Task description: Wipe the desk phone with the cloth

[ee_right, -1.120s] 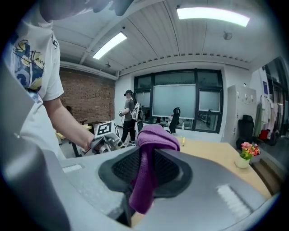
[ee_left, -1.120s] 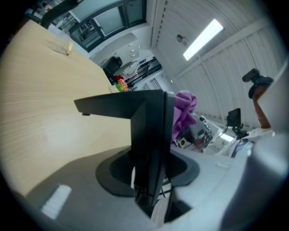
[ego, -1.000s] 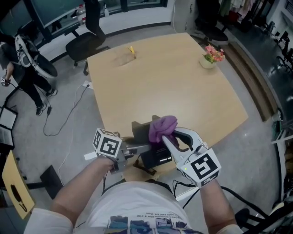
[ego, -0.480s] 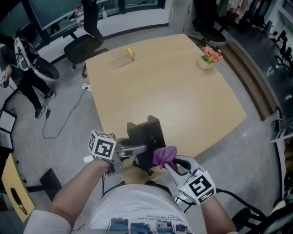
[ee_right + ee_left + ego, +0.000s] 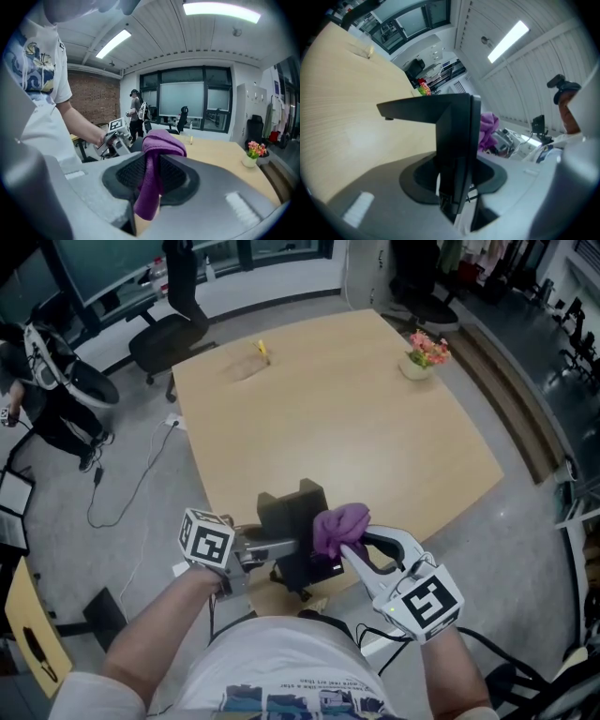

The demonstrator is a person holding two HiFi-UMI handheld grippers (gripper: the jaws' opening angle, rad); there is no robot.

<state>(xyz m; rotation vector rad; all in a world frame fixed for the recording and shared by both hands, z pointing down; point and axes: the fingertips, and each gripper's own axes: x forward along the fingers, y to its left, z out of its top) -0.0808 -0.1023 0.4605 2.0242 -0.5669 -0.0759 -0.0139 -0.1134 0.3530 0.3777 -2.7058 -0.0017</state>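
Observation:
A black desk phone [image 5: 292, 521] stands at the near edge of the wooden table [image 5: 347, 418]. My left gripper [image 5: 281, 546] comes in from the left and is shut on the phone's black body [image 5: 457, 140], which fills the gap between its jaws. My right gripper [image 5: 345, 542] is shut on a purple cloth [image 5: 339, 523]. The cloth's bunched end lies against the phone's right side. In the right gripper view the cloth [image 5: 157, 159] hangs down between the jaws, with the left gripper [image 5: 116, 138] beyond it.
A small pot of pink flowers [image 5: 419, 357] stands at the table's far right corner. A small yellow item [image 5: 262, 351] lies near the far edge. Office chairs [image 5: 169, 329] and a person [image 5: 42, 381] are on the floor to the left, beside a trailing cable [image 5: 141, 474].
The right gripper drew the cloth from the phone's top down toward me along the phone. It then pushed it back up to the phone's right side. The left gripper stayed put.

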